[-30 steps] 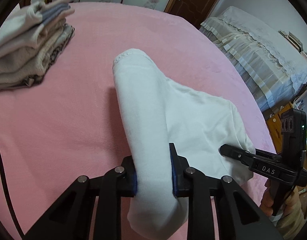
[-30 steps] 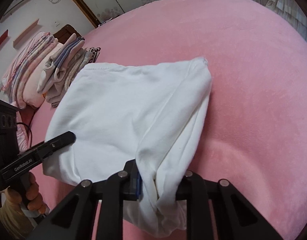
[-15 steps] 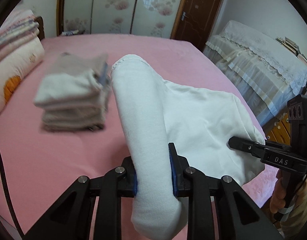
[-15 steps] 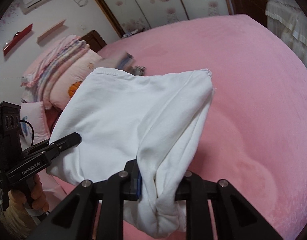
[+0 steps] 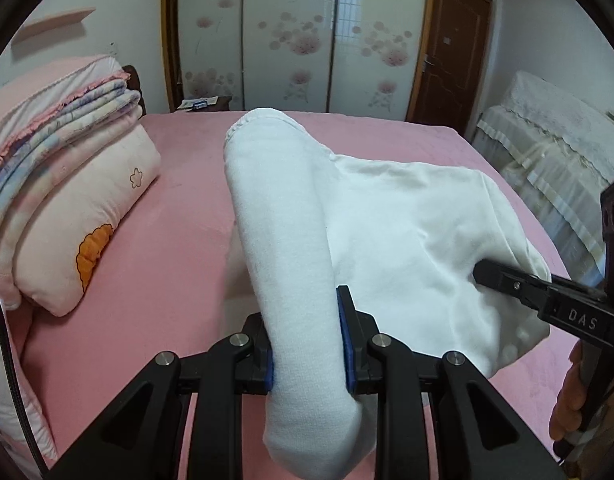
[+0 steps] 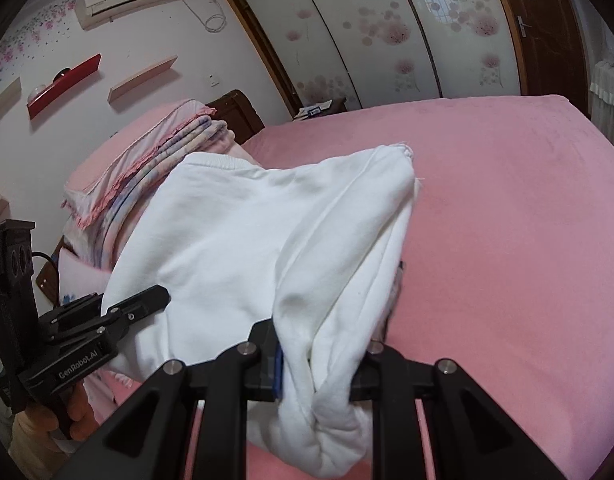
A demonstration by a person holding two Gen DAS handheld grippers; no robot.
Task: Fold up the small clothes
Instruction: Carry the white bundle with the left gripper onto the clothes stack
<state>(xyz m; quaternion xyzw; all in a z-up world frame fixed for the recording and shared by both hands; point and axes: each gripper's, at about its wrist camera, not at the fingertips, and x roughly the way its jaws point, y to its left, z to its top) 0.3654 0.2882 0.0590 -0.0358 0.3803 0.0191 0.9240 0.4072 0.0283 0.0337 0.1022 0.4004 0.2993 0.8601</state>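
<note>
A white garment hangs stretched between both grippers, lifted above the pink bed. My left gripper is shut on one bunched edge of it. My right gripper is shut on the other bunched edge of the garment. The right gripper also shows at the right of the left wrist view, and the left gripper at the lower left of the right wrist view. The garment hides whatever lies on the bed under it.
A stack of folded quilts and a pillow lies at the bed's left end. A wardrobe with flowered sliding doors and a brown door stand behind. A second bed with a lace cover is at the right.
Both grippers have lifted the garment up off the bed and tilted upward. The stack of folded small clothes has dropped out of view behind the garment.
</note>
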